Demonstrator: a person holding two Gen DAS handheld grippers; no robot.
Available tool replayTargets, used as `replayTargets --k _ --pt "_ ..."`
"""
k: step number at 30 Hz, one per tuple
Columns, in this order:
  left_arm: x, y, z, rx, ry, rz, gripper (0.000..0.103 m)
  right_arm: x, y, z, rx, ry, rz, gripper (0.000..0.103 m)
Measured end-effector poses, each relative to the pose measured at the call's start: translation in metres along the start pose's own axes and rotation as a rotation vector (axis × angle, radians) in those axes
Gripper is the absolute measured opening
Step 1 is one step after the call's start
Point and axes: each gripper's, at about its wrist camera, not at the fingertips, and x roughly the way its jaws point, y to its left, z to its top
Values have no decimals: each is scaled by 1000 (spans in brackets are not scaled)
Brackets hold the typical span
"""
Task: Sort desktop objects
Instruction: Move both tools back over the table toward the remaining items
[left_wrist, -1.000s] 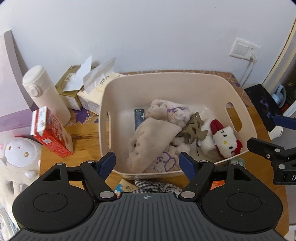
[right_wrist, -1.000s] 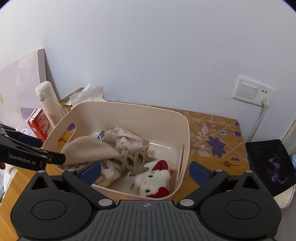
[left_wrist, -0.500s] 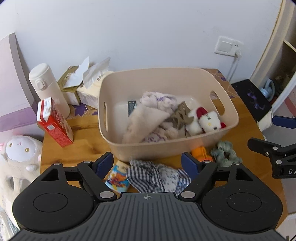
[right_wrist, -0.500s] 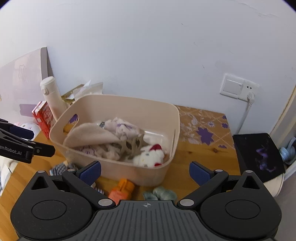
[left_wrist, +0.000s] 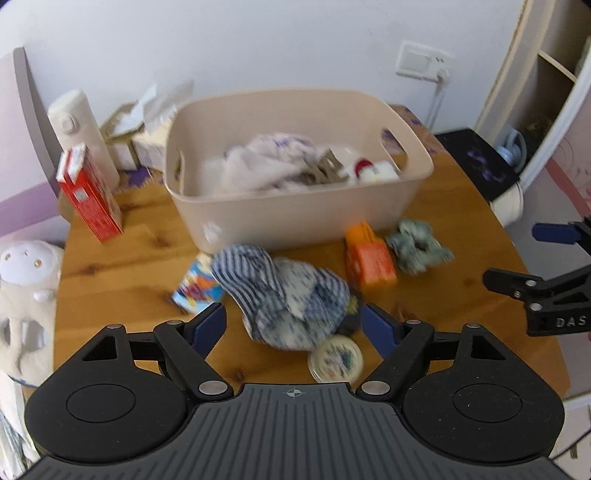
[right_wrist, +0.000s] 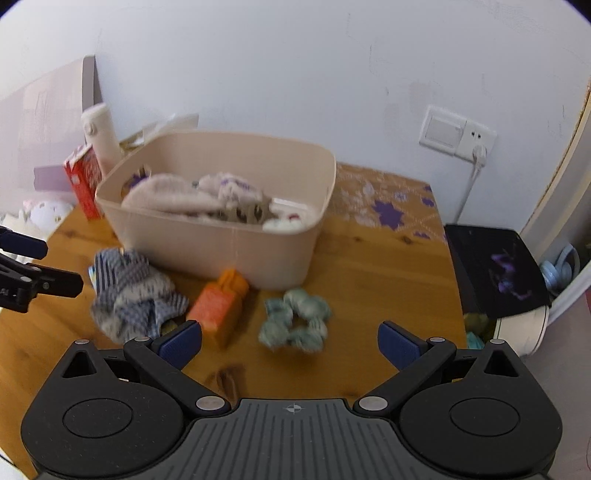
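A home bedroom: plush toy, wooden desk, wall socket, headphones.

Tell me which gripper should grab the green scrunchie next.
Right. The right gripper is open with the green scrunchie just ahead between its fingers; the left gripper faces the striped cloth instead.

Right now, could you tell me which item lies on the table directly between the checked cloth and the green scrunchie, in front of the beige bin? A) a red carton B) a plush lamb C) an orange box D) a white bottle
C: the orange box lies on the wood in front of the beige bin, with the checked cloth on one side and the green scrunchie on the other.
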Motion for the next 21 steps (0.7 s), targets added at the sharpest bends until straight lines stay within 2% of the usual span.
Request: replayTargets --k 12,21 --pt "11 -29 -47 11 88 -21 82 5 6 -50 -112 70 8 103" --pt "35 -52 -77 12 187 -35 82 19 6 -79 -147 109 35 103"
